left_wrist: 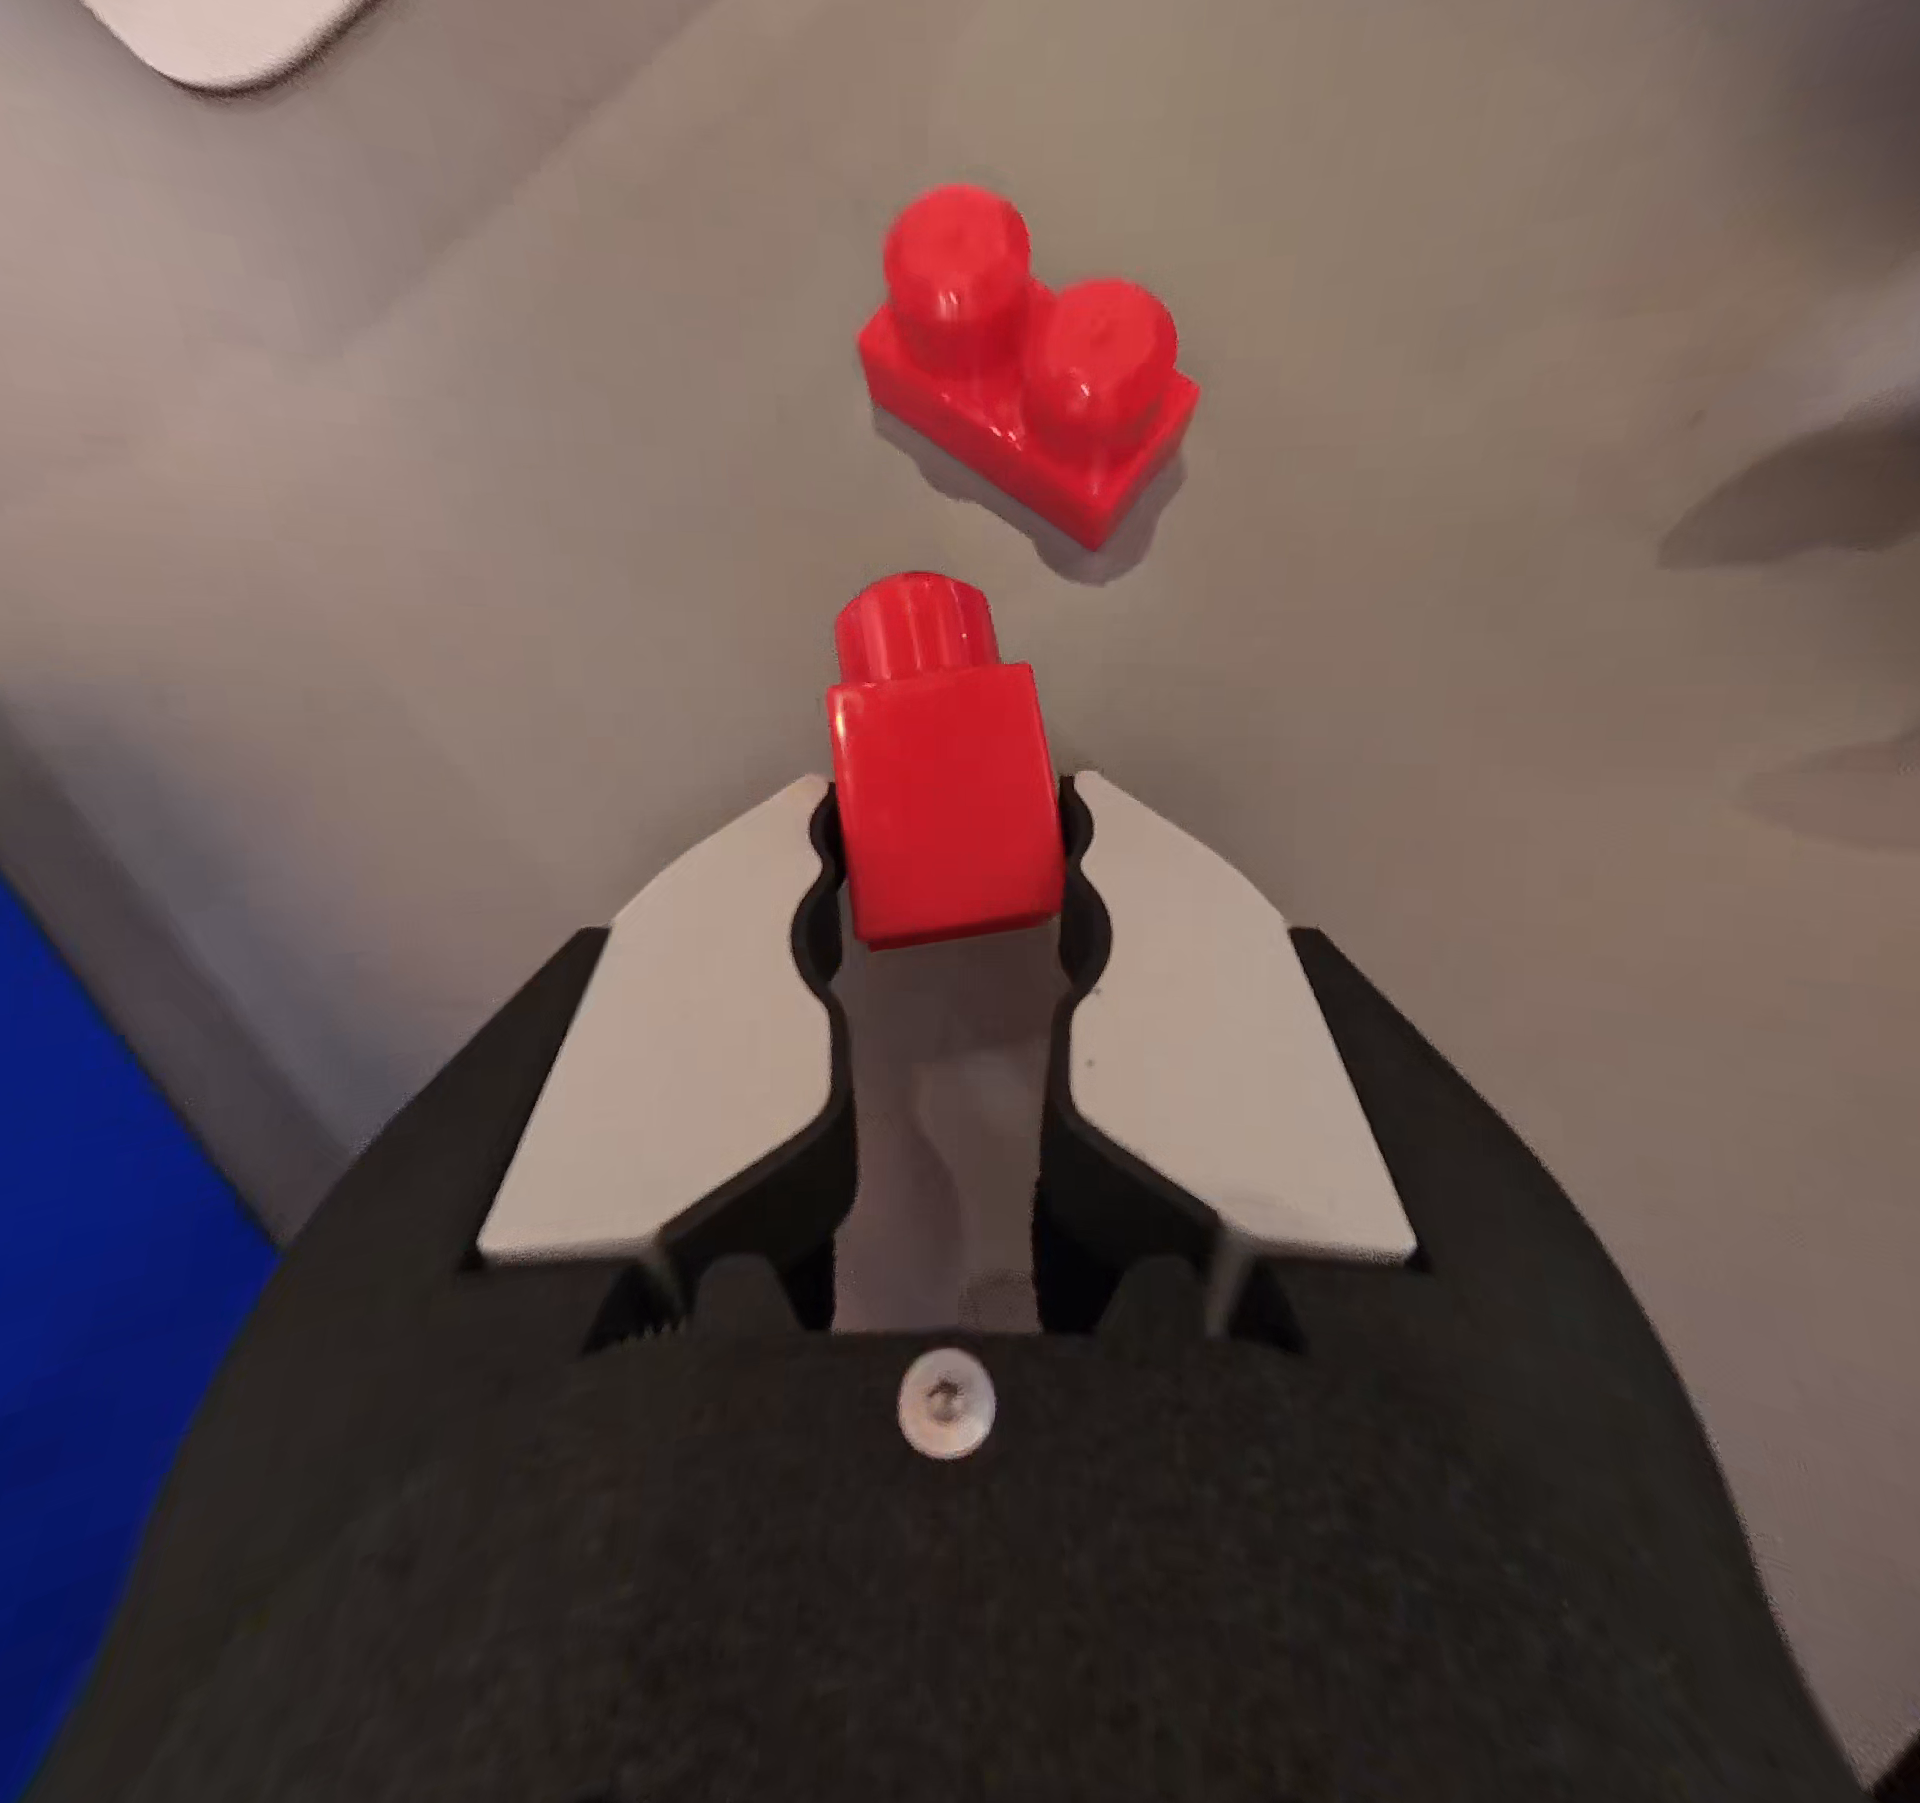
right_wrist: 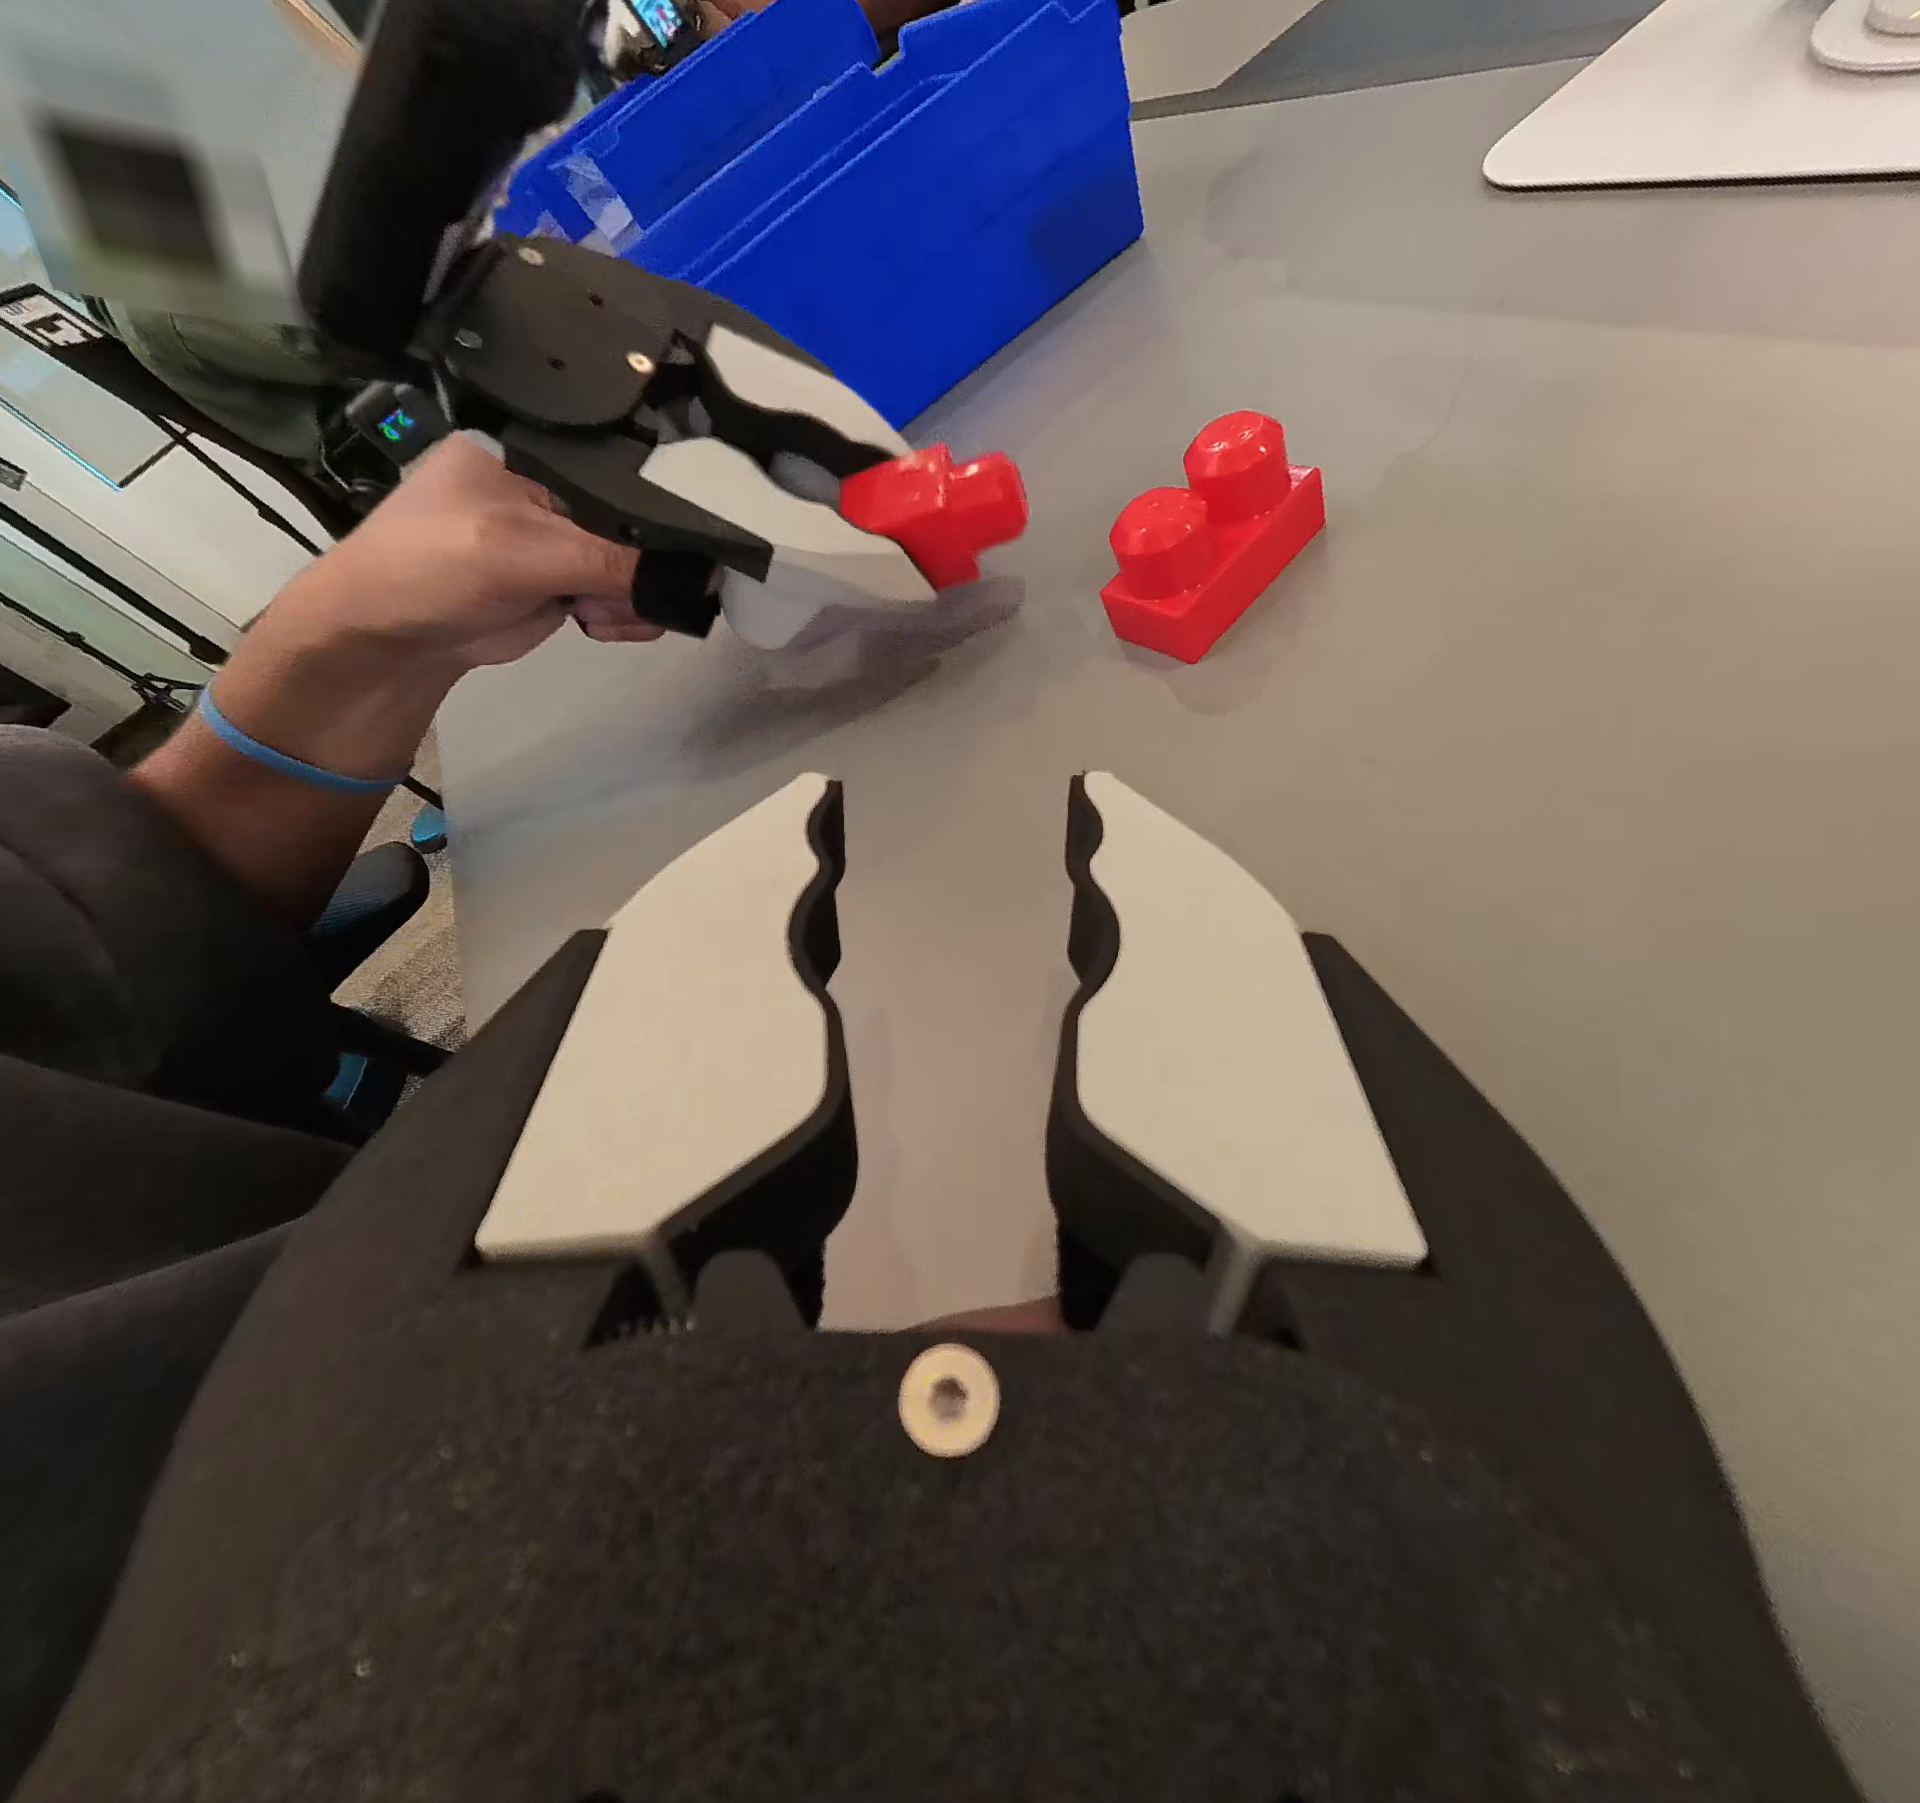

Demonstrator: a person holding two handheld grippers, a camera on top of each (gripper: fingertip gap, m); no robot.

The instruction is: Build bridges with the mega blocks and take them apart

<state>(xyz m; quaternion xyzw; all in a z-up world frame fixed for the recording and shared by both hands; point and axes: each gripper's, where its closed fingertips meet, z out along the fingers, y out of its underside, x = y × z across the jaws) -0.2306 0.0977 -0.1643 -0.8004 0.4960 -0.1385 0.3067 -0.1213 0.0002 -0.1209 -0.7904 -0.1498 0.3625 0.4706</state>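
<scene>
left gripper (left_wrist: pixel 945 818) clamped on single-stud red block (left_wrist: pixel 940 797), held above table (left_wrist: pixel 1455 195) | two-stud red block (left_wrist: pixel 1029 371) rests nearby | right gripper (right_wrist: pixel 956 818) jaws apart, empty | blocks likely light, rigid, slick; grip flat sides

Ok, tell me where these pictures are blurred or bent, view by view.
Left wrist view: the two-stud block on the table is smeared by motion, while the held block is sharp; the edges bow from the wide lens. Right wrist view: the left gripper and its block are blurred, the two-stud block is crisp, and the blue bin leans with distortion.
</scene>
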